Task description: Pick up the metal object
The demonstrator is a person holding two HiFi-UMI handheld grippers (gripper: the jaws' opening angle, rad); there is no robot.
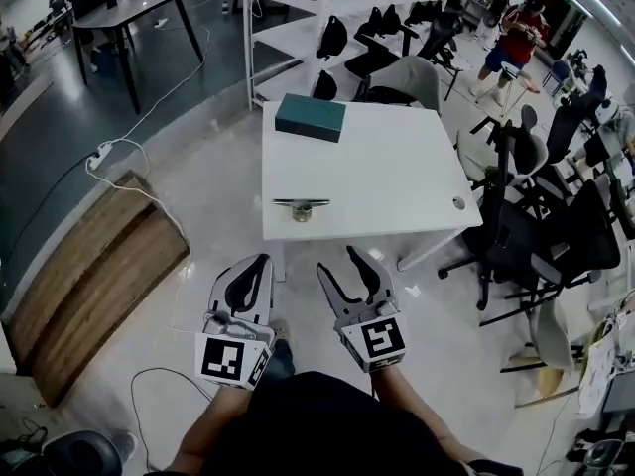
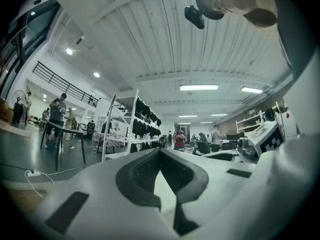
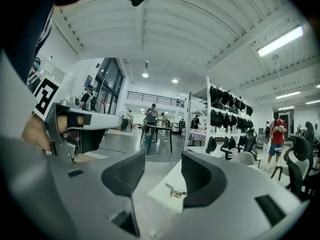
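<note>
white table [image 1: 377, 167], metal object [image 1: 302, 206] indistinct at edge, left gripper [image 1: 263, 259] closed, right gripper [image 1: 337, 259] wide, both empty

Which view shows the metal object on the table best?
The head view: the metal object lies unobstructed on the white table. The right gripper view shows it small; the left gripper view misses it.

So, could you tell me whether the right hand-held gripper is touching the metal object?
Apart. The head view shows a clear gap between the right hand-held gripper and the metal object.
</note>
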